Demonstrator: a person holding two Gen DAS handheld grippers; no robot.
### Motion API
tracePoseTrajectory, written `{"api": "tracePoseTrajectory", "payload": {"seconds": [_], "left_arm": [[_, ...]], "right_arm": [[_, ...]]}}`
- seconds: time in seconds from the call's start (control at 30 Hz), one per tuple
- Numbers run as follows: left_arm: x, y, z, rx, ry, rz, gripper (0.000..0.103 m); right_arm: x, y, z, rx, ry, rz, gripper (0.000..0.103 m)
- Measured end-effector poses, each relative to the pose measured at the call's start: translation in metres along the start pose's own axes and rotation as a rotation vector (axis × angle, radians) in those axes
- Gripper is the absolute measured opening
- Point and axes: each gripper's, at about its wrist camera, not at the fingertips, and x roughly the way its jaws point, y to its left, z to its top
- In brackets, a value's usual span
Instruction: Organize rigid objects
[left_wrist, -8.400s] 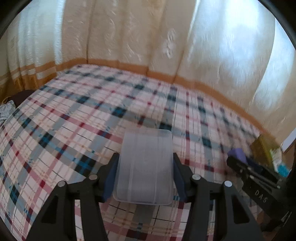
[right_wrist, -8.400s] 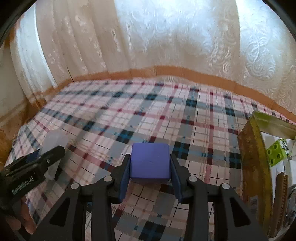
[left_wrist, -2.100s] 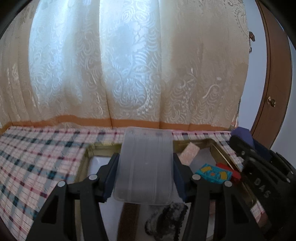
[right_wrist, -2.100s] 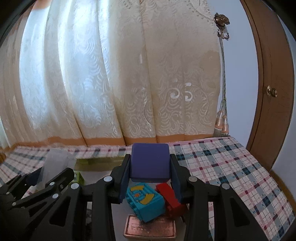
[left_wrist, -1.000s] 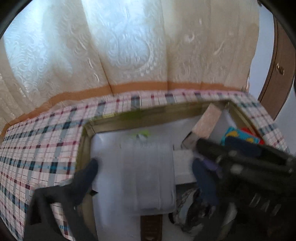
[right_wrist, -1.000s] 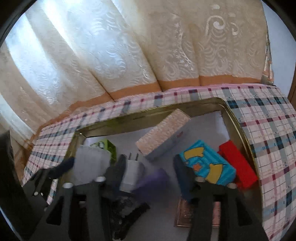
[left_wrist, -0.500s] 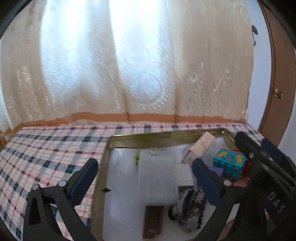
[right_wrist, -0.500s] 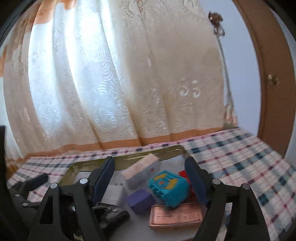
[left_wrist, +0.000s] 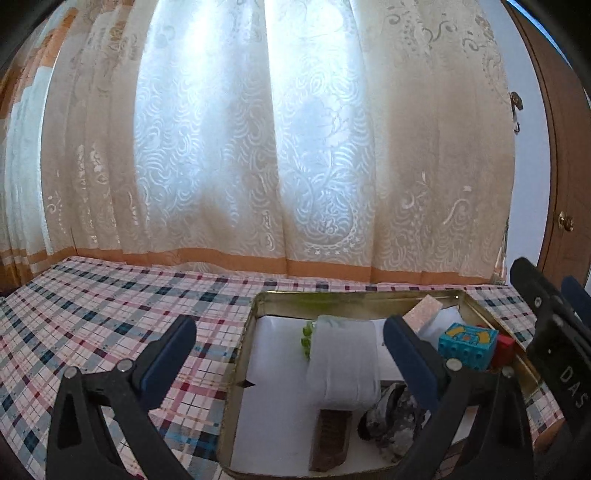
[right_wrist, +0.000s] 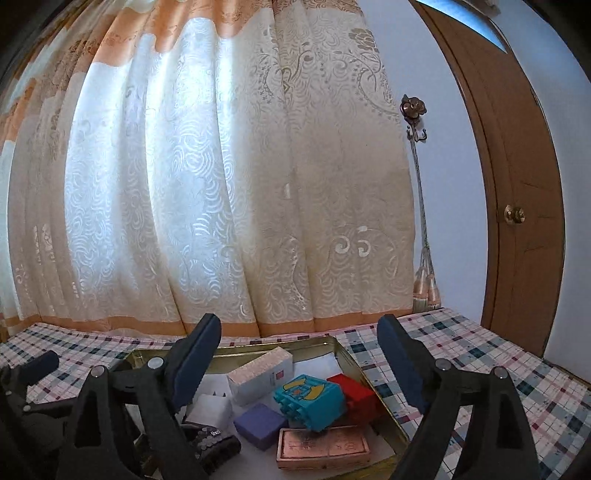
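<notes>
On the plaid tablecloth (left_wrist: 110, 314), before a cream patterned curtain (left_wrist: 258, 147), I find a gold-rimmed metal tray (left_wrist: 236, 369) lined in white, and both grippers stand above its near side.

I note the left gripper (left_wrist: 290, 354) with its jaws spread wide and nothing pressed between the pads. Between them in the left view, but lower and apart from both fingers, lies a translucent plastic box (left_wrist: 343, 362), flat on the tray floor. A green block (left_wrist: 307, 338) shows just behind its far left corner. A brown bar (left_wrist: 330, 439) lies partly under its near edge, and a dark mottled lump (left_wrist: 391, 417) sits just right of that bar; I cannot tell what the lump is.

I note the right gripper (right_wrist: 299, 363) with its jaws opening and empty. A purple block (right_wrist: 260, 424) rests on the tray floor below it, touching neither finger. Just right of the purple block stands a teal toy brick (right_wrist: 310, 400) with yellow markings, tilted, and a red block (right_wrist: 354, 393) lies against its far side. A copper-coloured tin (right_wrist: 323, 448) lies flat in front of the teal brick. A pale pink carton (right_wrist: 260, 373) lies at an angle towards the tray's far wall, and a white block (right_wrist: 212, 408) sits left of the purple one.

A brown door (right_wrist: 517, 184) with a brass knob closes the scene on the right.
</notes>
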Motion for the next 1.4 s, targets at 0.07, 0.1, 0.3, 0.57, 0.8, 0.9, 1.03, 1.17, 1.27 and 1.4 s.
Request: {"api": "tracePoseTrajectory", "payload": {"seconds": [0.07,0.1,0.3,0.57,0.8,0.9,1.03,1.17,1.27,1.4], "left_arm": [[-0.005,0.0,-0.001,0.015,-0.012,-0.007,0.103],[-0.006,-0.001,-0.002,0.023,-0.017,-0.009,0.103],[-0.017,0.003,-0.005,0.037,-0.035,-0.026,0.103],[-0.027,0.007,-0.008,0.044,-0.045,-0.037,0.103],[-0.033,0.007,-0.01,0.046,-0.051,-0.025,0.103],[-0.035,0.007,-0.011,0.049,-0.047,-0.025,0.103],[-0.041,0.007,-0.012,0.053,-0.068,0.012,0.103],[-0.043,0.008,-0.012,0.055,-0.071,0.002,0.103],[-0.045,0.004,-0.012,0.074,-0.083,0.018,0.103],[-0.047,0.004,-0.011,0.072,-0.09,0.017,0.103]], "right_arm": [[-0.002,0.001,0.0,-0.001,0.004,0.002,0.09],[-0.003,0.001,-0.001,-0.003,0.005,0.002,0.09],[-0.014,0.002,-0.001,-0.01,-0.01,0.0,0.09],[-0.029,0.007,-0.002,-0.029,-0.037,-0.007,0.09],[-0.039,0.006,-0.002,-0.024,-0.053,-0.021,0.091],[-0.044,0.004,-0.003,-0.02,-0.059,-0.026,0.091],[-0.051,0.004,-0.002,-0.022,-0.089,-0.038,0.091],[-0.053,0.004,-0.002,-0.021,-0.097,-0.043,0.091],[-0.054,0.003,-0.002,-0.016,-0.099,-0.047,0.091],[-0.054,0.001,-0.002,-0.01,-0.1,-0.049,0.091]]}}
